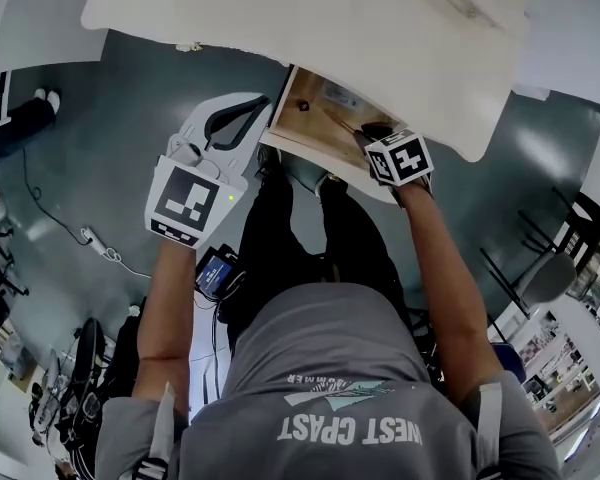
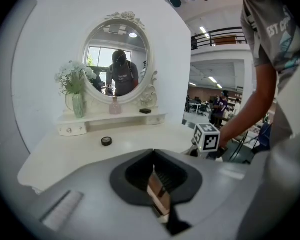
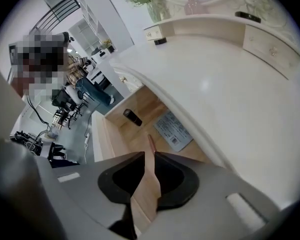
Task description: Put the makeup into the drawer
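makeup pencil [image 3: 151, 143], slim and rose-brown, clamped in right gripper [image 3: 150, 156] over drawer [image 3: 140, 104]; left gripper [image 2: 153, 156] clenched empty.

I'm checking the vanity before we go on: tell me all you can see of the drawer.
The drawer, pale wood inside, stands pulled open under the white tabletop. On its floor lie a small dark tube and a printed sheet. The right gripper holds a thin brown stick over it.
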Motion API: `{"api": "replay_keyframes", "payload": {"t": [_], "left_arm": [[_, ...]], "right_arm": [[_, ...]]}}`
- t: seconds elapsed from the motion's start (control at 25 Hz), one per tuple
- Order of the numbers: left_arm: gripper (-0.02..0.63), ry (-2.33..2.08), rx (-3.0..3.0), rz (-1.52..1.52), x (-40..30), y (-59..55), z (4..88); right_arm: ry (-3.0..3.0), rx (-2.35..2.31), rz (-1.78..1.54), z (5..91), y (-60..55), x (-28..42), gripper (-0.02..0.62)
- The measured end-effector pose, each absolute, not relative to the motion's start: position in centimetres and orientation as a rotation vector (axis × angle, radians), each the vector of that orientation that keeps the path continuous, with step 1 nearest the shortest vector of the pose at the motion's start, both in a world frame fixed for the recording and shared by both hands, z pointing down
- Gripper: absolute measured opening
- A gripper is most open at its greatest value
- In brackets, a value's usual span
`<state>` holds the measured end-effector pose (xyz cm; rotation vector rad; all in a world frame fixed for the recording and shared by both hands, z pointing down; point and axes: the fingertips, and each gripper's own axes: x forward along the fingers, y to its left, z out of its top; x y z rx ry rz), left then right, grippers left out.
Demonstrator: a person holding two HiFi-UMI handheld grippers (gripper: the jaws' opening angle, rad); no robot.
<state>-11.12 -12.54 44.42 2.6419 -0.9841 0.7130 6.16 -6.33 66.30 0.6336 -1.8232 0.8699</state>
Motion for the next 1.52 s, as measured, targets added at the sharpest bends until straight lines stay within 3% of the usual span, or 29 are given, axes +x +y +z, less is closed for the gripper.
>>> {"api": "replay_keyframes", "payload": {"t": [0.32, 0.64, 1.52], "left_arm": [[0.002, -0.98, 2.677, 0.719, -10.6, -11.6, 41.2], [0.002, -0.961, 2.743, 0.724, -10.0, -11.8, 37.7], [0.002, -0.967, 2.991, 0.563, -9.1, -8.1, 21.5]], "right_arm": [[-1.958, 0.66, 0.779, 60.0, -6.2, 4.6, 0.002], [-2.182, 0.705, 0.635, 50.5, -8.2, 2.7, 0.0], [-2.538, 1.295, 0.249, 20.7, -8.9, 7.1, -0.002]]}}
